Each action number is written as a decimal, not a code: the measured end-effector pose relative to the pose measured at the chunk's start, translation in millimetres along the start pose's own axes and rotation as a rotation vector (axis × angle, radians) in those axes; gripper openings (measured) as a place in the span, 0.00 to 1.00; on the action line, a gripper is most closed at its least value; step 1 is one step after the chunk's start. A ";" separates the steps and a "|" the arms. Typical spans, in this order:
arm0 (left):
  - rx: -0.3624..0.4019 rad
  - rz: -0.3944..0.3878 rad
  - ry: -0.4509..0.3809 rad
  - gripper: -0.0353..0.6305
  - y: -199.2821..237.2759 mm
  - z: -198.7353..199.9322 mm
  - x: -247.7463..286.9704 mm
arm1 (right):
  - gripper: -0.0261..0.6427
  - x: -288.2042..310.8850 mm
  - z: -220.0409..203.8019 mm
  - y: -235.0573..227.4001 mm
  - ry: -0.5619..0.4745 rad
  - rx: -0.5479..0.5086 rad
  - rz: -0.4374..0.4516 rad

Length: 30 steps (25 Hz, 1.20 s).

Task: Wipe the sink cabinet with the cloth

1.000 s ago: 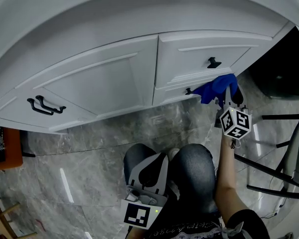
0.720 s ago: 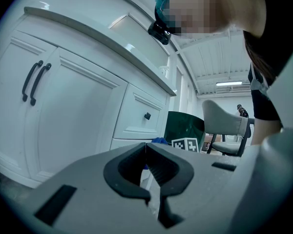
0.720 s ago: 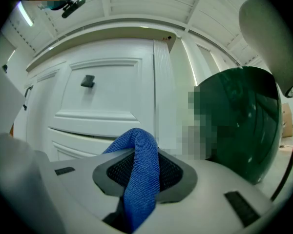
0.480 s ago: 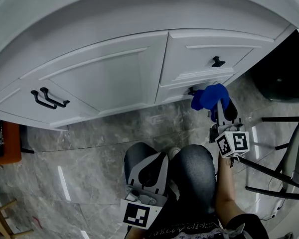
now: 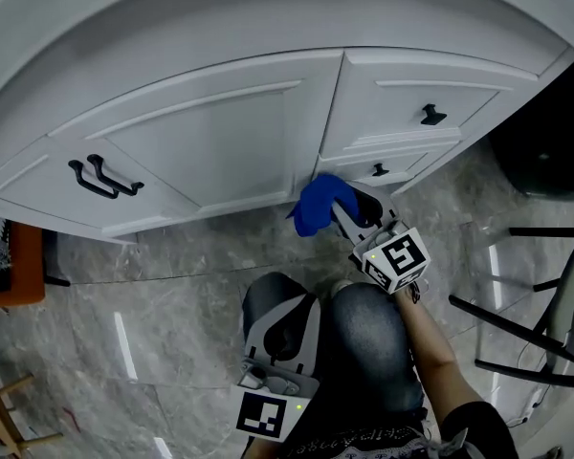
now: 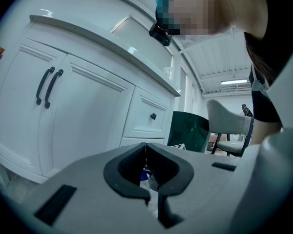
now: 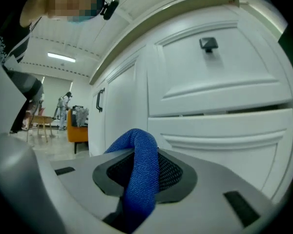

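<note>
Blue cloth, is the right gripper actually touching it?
Touching. The right gripper view shows the blue cloth pinched between the jaws of the right gripper, looping up over their dark pads with no gap.

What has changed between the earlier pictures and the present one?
The right gripper, shut on the blue cloth, swept left along the cabinet front, from the right side of the lower black handle to the bottom edge of the cabinet door. Nothing was taken or released. The left gripper stayed shut on the person's lap.
</note>
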<state>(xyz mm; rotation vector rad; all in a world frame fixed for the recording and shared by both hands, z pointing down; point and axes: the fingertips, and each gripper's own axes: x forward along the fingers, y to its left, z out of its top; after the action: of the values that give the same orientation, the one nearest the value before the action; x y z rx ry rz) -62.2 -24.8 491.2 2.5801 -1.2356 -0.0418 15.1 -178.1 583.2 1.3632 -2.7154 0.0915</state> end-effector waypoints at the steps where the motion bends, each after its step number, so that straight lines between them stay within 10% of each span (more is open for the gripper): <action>1: 0.000 0.006 0.000 0.06 1.7 -0.1 -1.4 | 0.21 5.7 -8.2 0.9 0.023 0.000 0.003; 30: 0.004 -0.030 0.006 0.06 -12.1 -2.0 11.2 | 0.21 -50.6 -23.0 -96.7 0.041 0.082 -0.342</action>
<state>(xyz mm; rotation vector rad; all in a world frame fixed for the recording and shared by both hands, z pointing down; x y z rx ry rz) -45.6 -25.7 491.0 2.6004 -1.1956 -0.0383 124.1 -193.3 600.8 1.8039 -2.4279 0.2013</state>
